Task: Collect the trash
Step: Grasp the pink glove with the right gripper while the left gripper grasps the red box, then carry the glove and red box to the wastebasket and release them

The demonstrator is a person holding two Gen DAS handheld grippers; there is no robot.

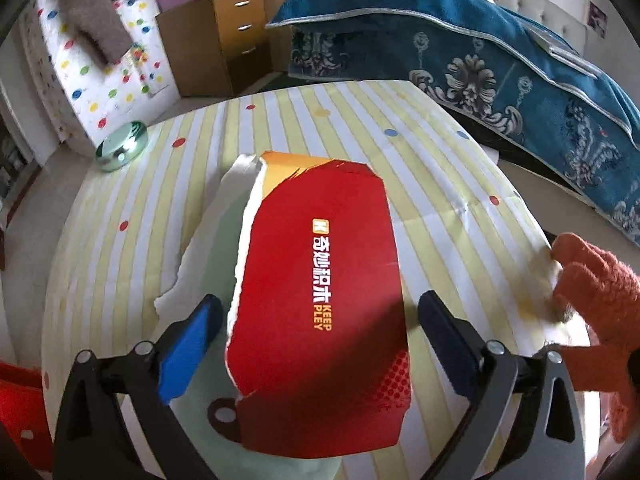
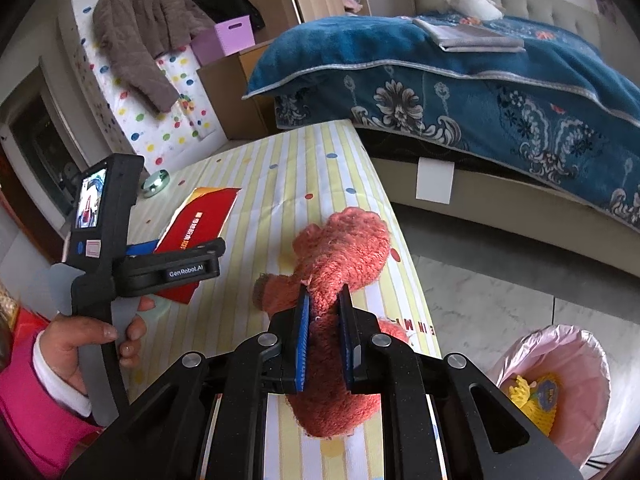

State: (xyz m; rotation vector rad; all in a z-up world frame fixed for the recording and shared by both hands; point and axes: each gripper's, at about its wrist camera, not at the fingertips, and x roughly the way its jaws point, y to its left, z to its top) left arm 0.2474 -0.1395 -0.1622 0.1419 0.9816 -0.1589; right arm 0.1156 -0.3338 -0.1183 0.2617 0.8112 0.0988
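A torn red cardboard package with white lettering lies on the striped tablecloth. My left gripper is open, its fingers on either side of the package's near end. The package also shows in the right wrist view, partly behind the left gripper's body. My right gripper is shut on an orange knitted glove at the table's right edge. The glove shows in the left wrist view at the right. A bin with a pink liner stands on the floor, lower right, with yellow trash inside.
A small green round tin sits at the table's far left corner. A bed with a blue blanket runs along the right. A wooden drawer cabinet and a dotted cloth with a brown coat stand behind the table.
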